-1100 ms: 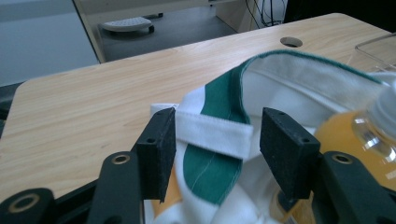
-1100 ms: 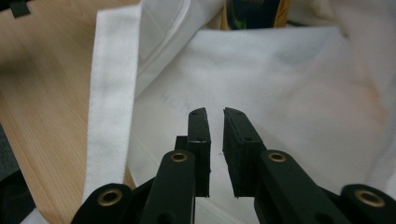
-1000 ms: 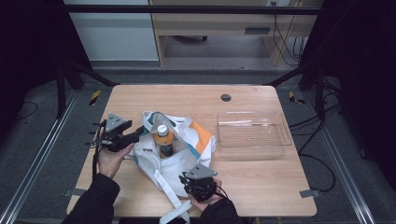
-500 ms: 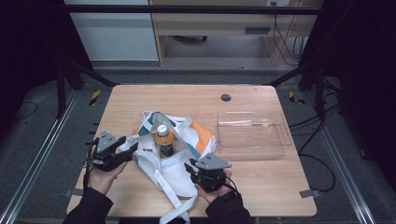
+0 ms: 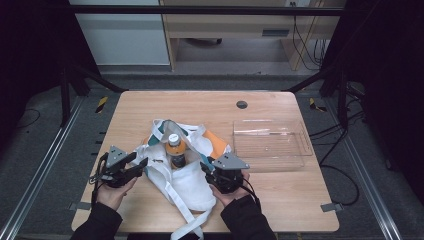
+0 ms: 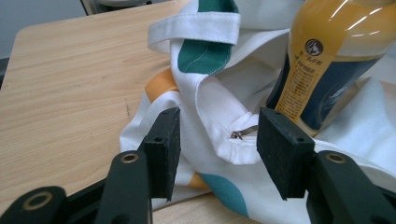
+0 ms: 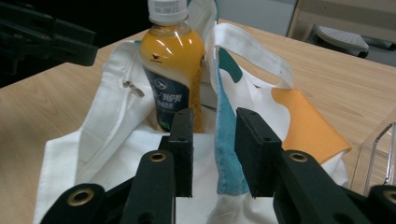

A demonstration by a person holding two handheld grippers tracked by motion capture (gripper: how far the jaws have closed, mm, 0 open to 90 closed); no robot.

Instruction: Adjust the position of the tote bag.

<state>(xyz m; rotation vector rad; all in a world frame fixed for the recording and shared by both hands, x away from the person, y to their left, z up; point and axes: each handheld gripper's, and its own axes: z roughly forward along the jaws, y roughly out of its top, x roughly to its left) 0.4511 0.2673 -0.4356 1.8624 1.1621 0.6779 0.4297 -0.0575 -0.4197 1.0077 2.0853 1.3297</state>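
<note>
- Left gripper [image 6: 215, 140]: jaws spread, just been closing, the tote bag [image 6: 219, 98] rim and zipper between them, untouched.
- Right gripper [image 7: 214, 140]: jaws parted, just been opening around the bag's teal edge.
- Juice bottle [image 5: 175, 150] stands upright in the bag, mid-table.

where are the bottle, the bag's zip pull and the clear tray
bottle [image 7: 175, 70], right gripper view, on the orange body above the label
zip pull [image 6: 243, 133], left gripper view, on the metal tab
clear tray [image 5: 300, 150], high view, on its right wall
</note>
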